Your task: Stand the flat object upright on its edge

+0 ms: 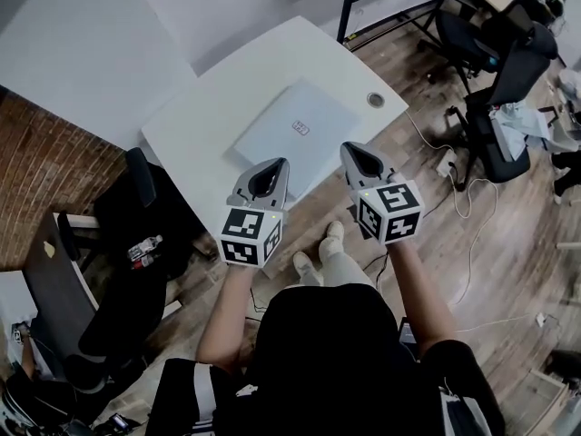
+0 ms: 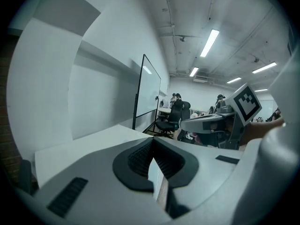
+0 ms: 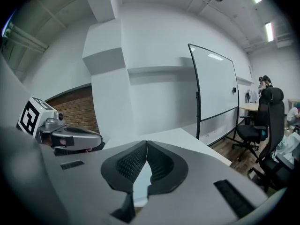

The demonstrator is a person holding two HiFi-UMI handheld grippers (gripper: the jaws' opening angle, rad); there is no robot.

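Observation:
A flat silver-blue laptop [image 1: 295, 133] lies closed on the white table [image 1: 204, 116]. My left gripper [image 1: 272, 166] hovers just short of the laptop's near left corner, jaws shut with nothing between them. My right gripper [image 1: 352, 150] hangs beside the laptop's near right edge, also shut and empty. In the left gripper view the dark pads [image 2: 140, 158] meet at the tips, with the table top [image 2: 79, 146] beyond and the right gripper [image 2: 213, 121] off to the right. In the right gripper view the pads [image 3: 136, 161] touch, and the left gripper [image 3: 70, 137] shows at the left.
A cable hole [image 1: 376, 100] sits in the table's far right corner. A whiteboard [image 3: 215, 93] stands behind the table. Black office chairs [image 1: 508, 80] stand at the right on the wooden floor, a dark chair [image 1: 136, 225] at the left by the brick wall [image 1: 45, 180].

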